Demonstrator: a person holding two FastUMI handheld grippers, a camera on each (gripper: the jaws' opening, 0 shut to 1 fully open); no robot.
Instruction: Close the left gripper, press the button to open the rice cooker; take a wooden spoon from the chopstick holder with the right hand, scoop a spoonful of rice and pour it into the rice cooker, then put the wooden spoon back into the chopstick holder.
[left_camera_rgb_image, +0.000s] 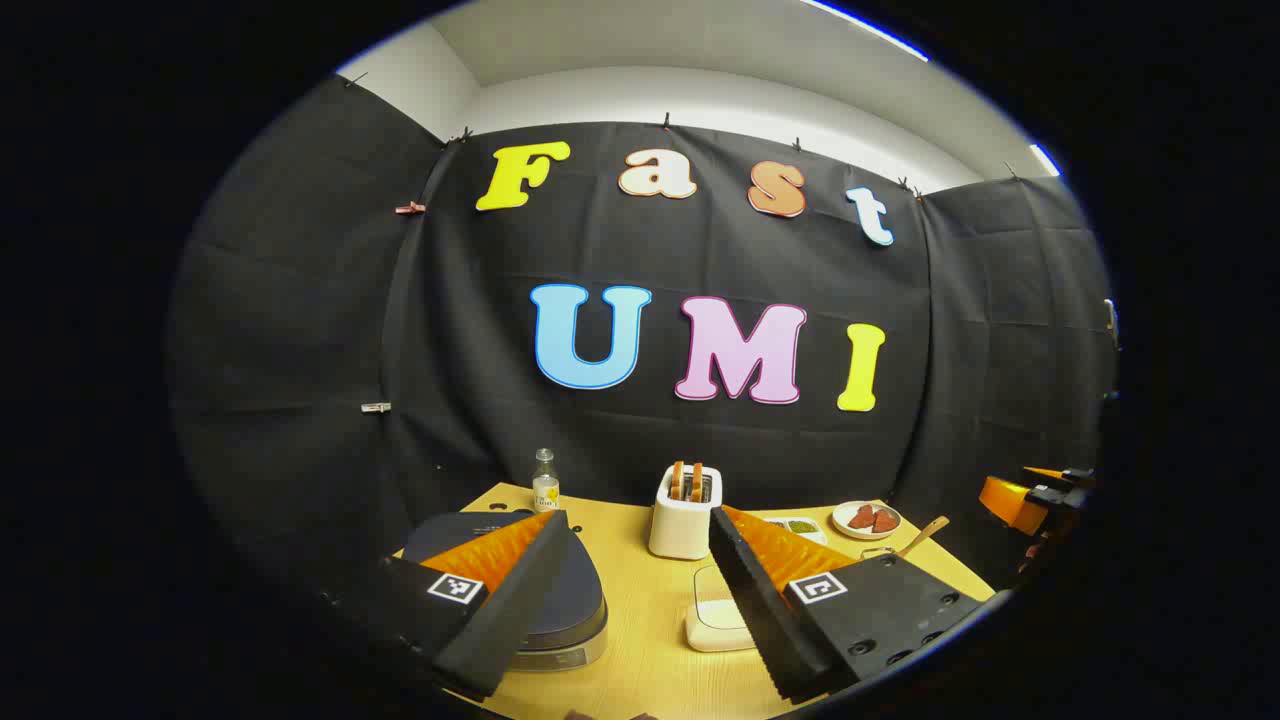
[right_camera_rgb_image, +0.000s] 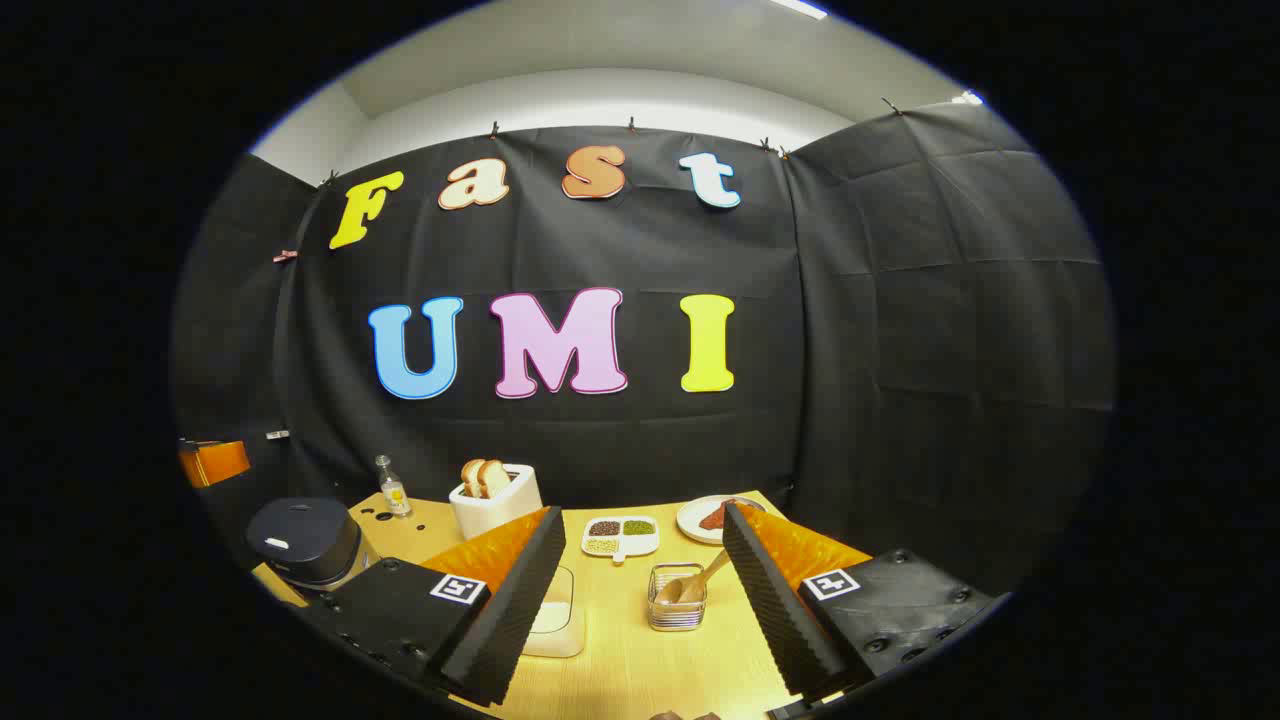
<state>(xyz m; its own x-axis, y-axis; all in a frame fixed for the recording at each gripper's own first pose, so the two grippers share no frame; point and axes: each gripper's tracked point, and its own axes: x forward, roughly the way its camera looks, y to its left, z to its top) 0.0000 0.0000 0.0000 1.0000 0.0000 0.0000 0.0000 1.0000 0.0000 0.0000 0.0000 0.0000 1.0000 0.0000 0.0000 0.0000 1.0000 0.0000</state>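
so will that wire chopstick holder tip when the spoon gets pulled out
Possibly. The chopstick holder is open wire mesh, so likely light. The wooden spoon leans on its rim; a sideways pull might drag or tip it. Lifting straight up seems safer.

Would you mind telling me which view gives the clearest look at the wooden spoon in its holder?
The right gripper view: the wooden spoon leans in the wire chopstick holder, framed between the open fingers. In the left gripper view, one finger hides most of it, leaving the handle showing.
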